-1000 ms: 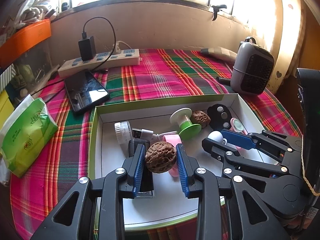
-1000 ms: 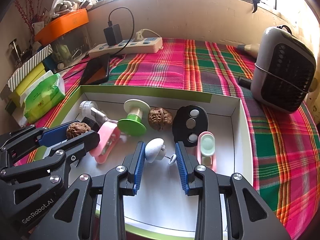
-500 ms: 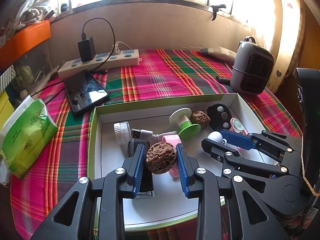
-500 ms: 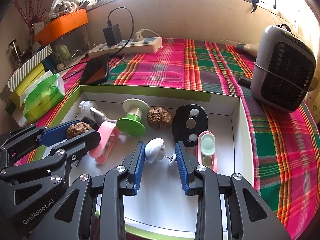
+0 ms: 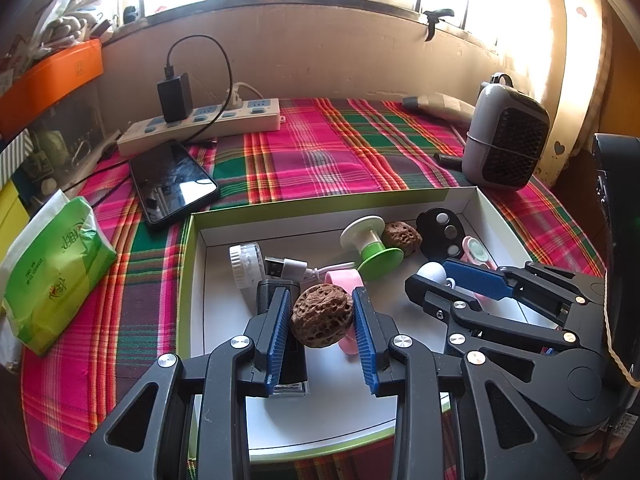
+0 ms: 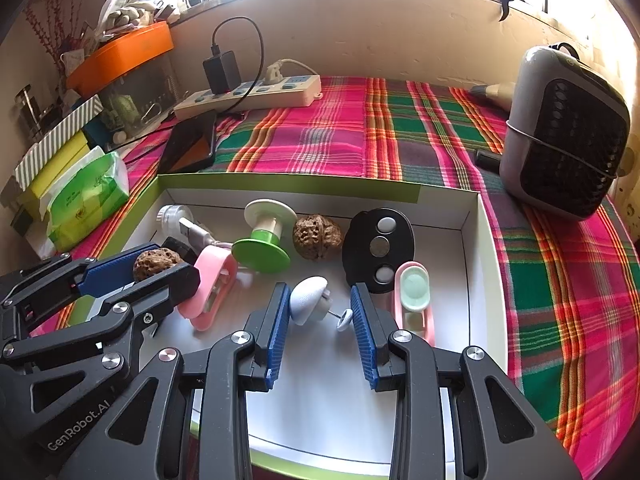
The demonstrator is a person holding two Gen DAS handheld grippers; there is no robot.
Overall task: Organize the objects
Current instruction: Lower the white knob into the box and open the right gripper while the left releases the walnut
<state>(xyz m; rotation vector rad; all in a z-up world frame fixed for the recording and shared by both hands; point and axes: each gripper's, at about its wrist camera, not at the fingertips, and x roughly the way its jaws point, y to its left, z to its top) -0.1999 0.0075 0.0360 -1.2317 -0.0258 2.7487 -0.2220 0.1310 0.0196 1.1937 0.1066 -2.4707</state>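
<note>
My left gripper [image 5: 322,322] is shut on a brown walnut [image 5: 321,321] and holds it just above the floor of a white box with a green rim [image 5: 188,264]; it also shows in the right wrist view [image 6: 156,264]. My right gripper [image 6: 320,312] is shut on a small white mushroom-shaped knob with a thin pin [image 6: 310,304], low inside the box. A second walnut [image 6: 318,236] lies in the box beside a green-and-white spool [image 6: 262,240], a black oval remote [image 6: 378,248] and two pink cases [image 6: 414,300].
In the box also lie a white round cap [image 5: 245,260], a USB cable [image 5: 286,268] and a black block [image 5: 280,332]. On the plaid cloth are a phone [image 5: 174,182], power strip [image 5: 200,126], green tissue pack [image 5: 56,264] and grey heater [image 6: 564,132].
Both grippers have kept their grip. The views have shifted only slightly; the objects in the box lie as before.
</note>
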